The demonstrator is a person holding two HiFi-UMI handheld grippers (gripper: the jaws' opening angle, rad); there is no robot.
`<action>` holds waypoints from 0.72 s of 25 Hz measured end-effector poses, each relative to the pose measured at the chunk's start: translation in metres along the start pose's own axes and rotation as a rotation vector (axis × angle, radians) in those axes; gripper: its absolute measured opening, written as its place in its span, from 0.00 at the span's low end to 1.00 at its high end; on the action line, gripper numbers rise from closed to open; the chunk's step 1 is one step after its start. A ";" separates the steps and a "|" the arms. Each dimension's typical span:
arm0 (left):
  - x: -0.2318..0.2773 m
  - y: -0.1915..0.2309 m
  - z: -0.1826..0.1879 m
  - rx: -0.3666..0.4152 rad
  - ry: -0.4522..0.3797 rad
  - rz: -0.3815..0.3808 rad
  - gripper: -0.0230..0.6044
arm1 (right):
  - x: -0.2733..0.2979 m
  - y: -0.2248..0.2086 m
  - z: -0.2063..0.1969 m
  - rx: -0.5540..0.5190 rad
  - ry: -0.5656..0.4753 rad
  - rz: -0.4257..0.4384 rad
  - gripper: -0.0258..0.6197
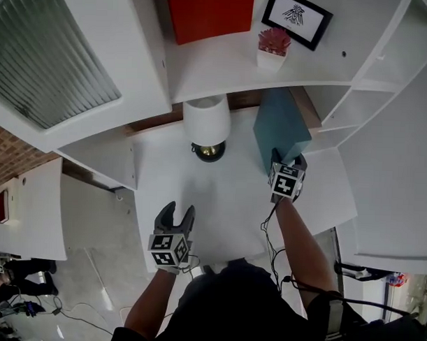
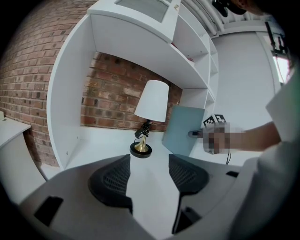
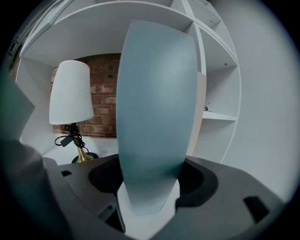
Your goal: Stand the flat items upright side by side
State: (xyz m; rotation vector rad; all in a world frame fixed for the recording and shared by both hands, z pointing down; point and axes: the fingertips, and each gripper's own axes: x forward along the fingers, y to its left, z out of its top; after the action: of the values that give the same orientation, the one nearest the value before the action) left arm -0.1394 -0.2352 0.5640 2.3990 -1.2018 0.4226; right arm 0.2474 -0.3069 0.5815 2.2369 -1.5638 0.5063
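- White worktop (image 1: 226, 202) below us, tucked inside white shelving, with a brick wall (image 2: 108, 93) behind.
- Nearest, the left hand-held gripper (image 1: 178, 210) hovers over the front edge, jaws apart, nothing between them; it looks free to steady or fetch.
- Further in, the right hand-held gripper (image 1: 289, 160) is clamped on the teal flat item (image 1: 279, 127), pinching its near edge, likely to stop it toppling.
- That item (image 3: 154, 117) stands on end at the worktop's right rear, near the shelving's side. Its long axis is vertical, thin edge toward the gripper, one broad face toward the lamp (image 1: 207, 120).
- At the back, the lamp stands apart on the left, leaving room beside the item for a neighbour.
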 end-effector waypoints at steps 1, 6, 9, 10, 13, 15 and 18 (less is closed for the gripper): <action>0.001 0.000 0.000 0.002 0.003 0.001 0.44 | 0.003 0.001 -0.001 -0.001 0.004 0.001 0.53; 0.007 -0.005 -0.006 0.031 0.030 -0.003 0.44 | 0.013 0.002 0.000 -0.003 -0.008 0.012 0.54; 0.010 -0.008 -0.009 0.028 0.042 -0.011 0.44 | 0.010 0.002 0.000 -0.012 -0.009 0.012 0.56; 0.011 -0.010 -0.010 0.026 0.043 -0.015 0.44 | 0.007 0.002 0.000 -0.014 -0.011 0.010 0.56; 0.015 -0.015 -0.010 0.017 0.041 -0.029 0.44 | -0.007 0.000 -0.002 -0.004 -0.028 0.006 0.55; 0.018 -0.019 -0.010 0.013 0.041 -0.041 0.44 | -0.019 0.002 -0.004 -0.003 -0.040 0.010 0.53; 0.024 -0.027 -0.010 0.015 0.044 -0.060 0.44 | -0.035 0.006 -0.012 -0.009 -0.045 0.027 0.49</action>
State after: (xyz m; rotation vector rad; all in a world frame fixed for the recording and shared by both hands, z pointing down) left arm -0.1044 -0.2321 0.5770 2.4190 -1.1089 0.4644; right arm 0.2295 -0.2749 0.5758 2.2380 -1.6171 0.4586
